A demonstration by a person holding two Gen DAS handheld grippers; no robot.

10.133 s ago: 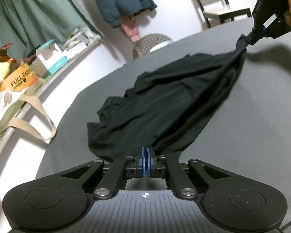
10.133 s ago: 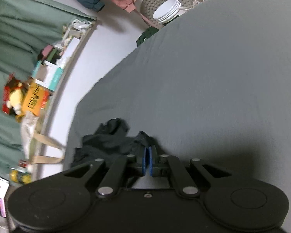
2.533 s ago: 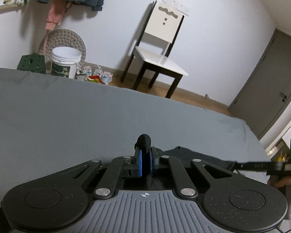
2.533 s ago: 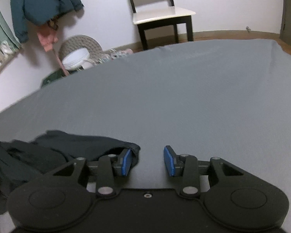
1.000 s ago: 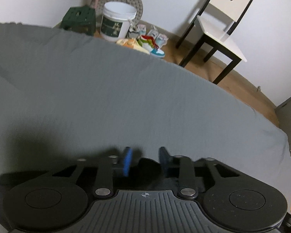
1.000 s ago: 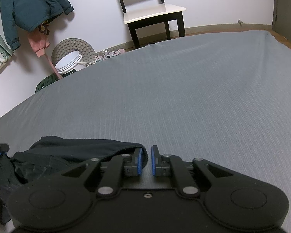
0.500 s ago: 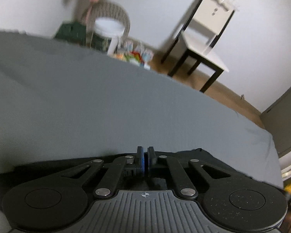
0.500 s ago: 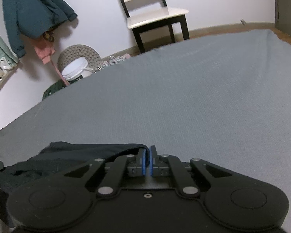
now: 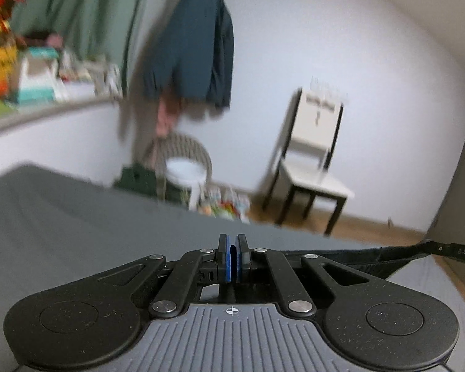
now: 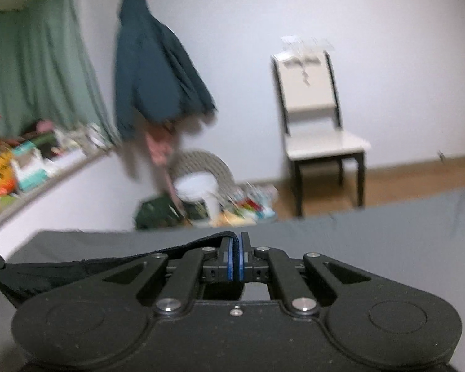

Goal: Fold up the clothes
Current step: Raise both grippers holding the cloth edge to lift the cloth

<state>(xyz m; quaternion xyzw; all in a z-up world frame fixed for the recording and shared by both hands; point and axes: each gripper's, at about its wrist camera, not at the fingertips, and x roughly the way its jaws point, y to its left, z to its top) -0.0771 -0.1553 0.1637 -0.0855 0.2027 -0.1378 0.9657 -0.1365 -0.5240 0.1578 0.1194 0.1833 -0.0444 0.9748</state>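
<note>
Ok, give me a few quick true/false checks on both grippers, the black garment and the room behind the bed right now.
1. The left gripper is shut. True.
2. The right gripper is open wide. False: its blue pads are pressed together on the black garment.
3. The garment spans between the two grippers. True.
4. The chair has a coat draped over it. False: the teal jacket hangs on the wall; the chair is bare.
5. The bed is grey. True.

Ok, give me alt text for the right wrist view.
The right gripper, jaws shut, pinches the edge of a black garment that stretches left above a grey surface. Behind, blurred, a white chair and a hanging teal jacket stand against a white wall.
</note>
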